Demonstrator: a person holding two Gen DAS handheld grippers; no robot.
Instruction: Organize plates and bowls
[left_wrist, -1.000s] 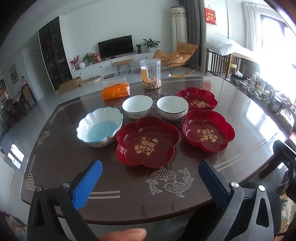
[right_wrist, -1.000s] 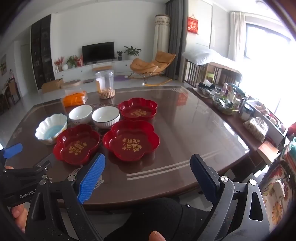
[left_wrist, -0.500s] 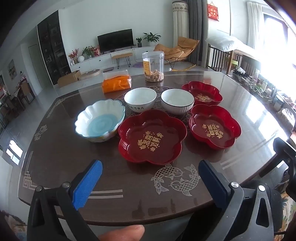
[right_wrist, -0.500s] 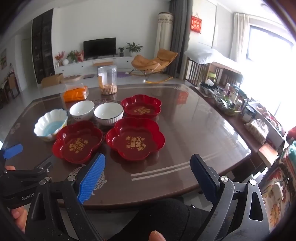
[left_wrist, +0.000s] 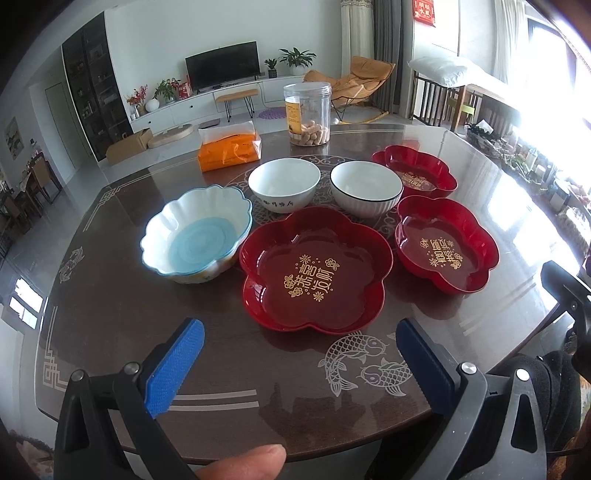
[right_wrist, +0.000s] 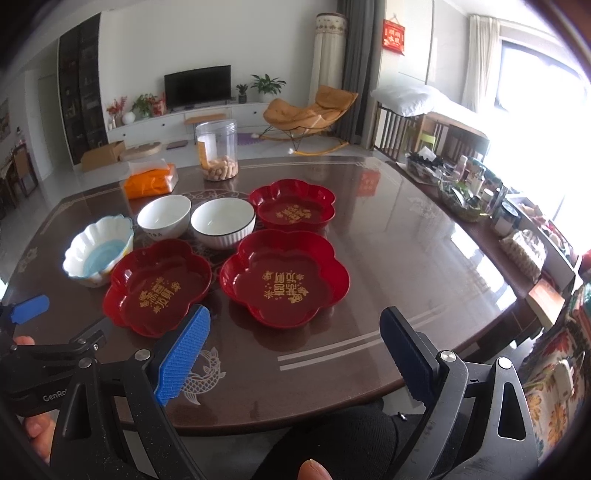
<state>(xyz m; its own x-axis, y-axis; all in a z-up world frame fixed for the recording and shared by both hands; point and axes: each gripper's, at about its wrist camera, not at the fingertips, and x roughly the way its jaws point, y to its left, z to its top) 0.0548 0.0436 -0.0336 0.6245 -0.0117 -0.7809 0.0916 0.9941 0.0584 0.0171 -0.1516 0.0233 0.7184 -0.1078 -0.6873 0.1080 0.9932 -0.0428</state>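
While three red flower-shaped plates and three bowls sit spread on the dark table (left_wrist: 110, 332), neither claw holds any of them. The nearest red plate (left_wrist: 314, 269) lies just ahead of the left gripper (left_wrist: 299, 363), centred between its blue pads, whose jaws stand wide apart and empty above the fish inlay (left_wrist: 365, 365) at the table's near edge. Ahead and to the left of that claw, touching or almost touching the plate's rim, sits the scalloped blue-and-white bowl (left_wrist: 195, 234). Beyond the plate stand two white bowls side by side: the plain white bowl (left_wrist: 283, 188) and, to its right, the dark-rimmed ribbed bowl (left_wrist: 365, 192).

The second red plate (right_wrist: 284, 280) lies straight ahead of the right gripper (right_wrist: 295, 354), which is likewise spread open and gripping nothing, hovering over the table's near edge. The third red plate (right_wrist: 292, 205) sits farther out, behind the second one and just right of the ribbed bowl. From this claw the nearest plate appears ahead to the left, partly behind the left blue pad (right_wrist: 183, 349).

Farther out, past the bowls, are an orange packet (left_wrist: 229, 149) and a clear jar (left_wrist: 307, 114) with snacks at its bottom. A fingertip (left_wrist: 243, 463) shows at the lower edge of the left view.
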